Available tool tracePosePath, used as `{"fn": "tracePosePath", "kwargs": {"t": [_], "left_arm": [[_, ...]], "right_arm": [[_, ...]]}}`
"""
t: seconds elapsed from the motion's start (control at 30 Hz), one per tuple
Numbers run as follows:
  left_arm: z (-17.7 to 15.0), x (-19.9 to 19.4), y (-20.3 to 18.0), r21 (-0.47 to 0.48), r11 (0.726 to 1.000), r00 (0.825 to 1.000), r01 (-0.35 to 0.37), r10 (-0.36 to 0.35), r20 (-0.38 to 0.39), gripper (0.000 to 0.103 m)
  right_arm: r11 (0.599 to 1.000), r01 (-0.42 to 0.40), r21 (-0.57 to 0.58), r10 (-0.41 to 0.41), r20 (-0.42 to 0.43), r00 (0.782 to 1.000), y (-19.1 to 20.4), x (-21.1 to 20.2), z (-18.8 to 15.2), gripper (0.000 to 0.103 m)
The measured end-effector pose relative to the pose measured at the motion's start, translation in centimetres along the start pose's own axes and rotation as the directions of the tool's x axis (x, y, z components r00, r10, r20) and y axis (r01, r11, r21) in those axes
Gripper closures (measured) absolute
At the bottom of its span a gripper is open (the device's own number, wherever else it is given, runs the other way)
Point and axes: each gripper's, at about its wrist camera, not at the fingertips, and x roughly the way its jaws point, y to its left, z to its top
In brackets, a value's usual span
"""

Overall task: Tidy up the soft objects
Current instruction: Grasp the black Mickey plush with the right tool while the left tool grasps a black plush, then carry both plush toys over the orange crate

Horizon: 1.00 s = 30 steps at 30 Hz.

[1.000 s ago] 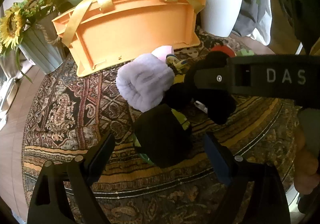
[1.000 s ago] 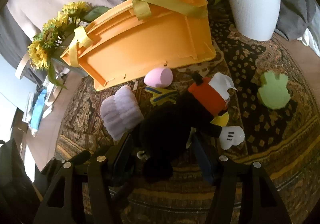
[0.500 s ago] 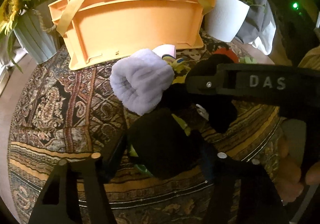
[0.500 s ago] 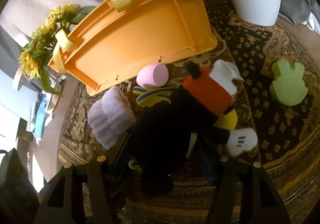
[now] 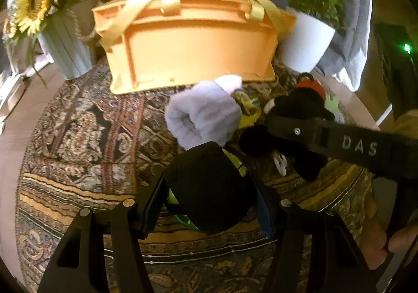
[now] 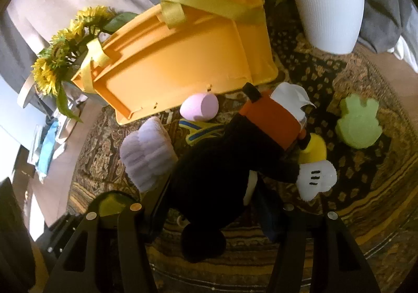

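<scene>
My left gripper (image 5: pixel 210 204) is shut on a black and green soft toy (image 5: pixel 209 188), held above the rug. My right gripper (image 6: pixel 211 212) is shut on a black plush doll (image 6: pixel 224 167) with an orange shirt and white gloves; its body also shows in the left wrist view (image 5: pixel 300 110), under the right gripper's arm (image 5: pixel 339 141). An orange basket (image 5: pixel 193 52) with yellow straps stands behind, also in the right wrist view (image 6: pixel 172 58). A lilac fluffy roll (image 5: pixel 203 115) (image 6: pixel 146 152), a pink egg-shaped toy (image 6: pixel 199 110) and a yellow and blue toy (image 6: pixel 201 131) lie before the basket.
A green frog-shaped soft toy (image 6: pixel 358 123) lies on the patterned round rug (image 5: pixel 78 136) at the right. A white plant pot (image 6: pixel 329 3) stands behind it. A vase of sunflowers (image 5: pixel 65 39) stands left of the basket. Grey fabric hangs behind.
Both grippers have closed in on their toys and lifted them a little. The left view has moved closer to the basket; the black doll has risen in the right view.
</scene>
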Motion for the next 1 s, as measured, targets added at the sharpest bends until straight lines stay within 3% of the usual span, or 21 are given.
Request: {"fn": "tracePosePath", "kwargs": {"t": [0.5, 1.0], "left_arm": [[2.6, -5.2, 1.4, -0.109, 0.994, 0.988, -0.029, 0.045, 0.146, 0.042], [6.0, -9.7, 1.9, -0.128, 0.991, 0.949, -0.042, 0.079, 0.305, 0.042]], "right_arm": [[0.998, 0.0, -0.057, 0.006, 0.105, 0.994, 1.9, -4.3, 0.9, 0.044], [0.993, 0.003, -0.119, 0.026, 0.245, 0.969, 4.1, -8.9, 3.0, 0.044]]}}
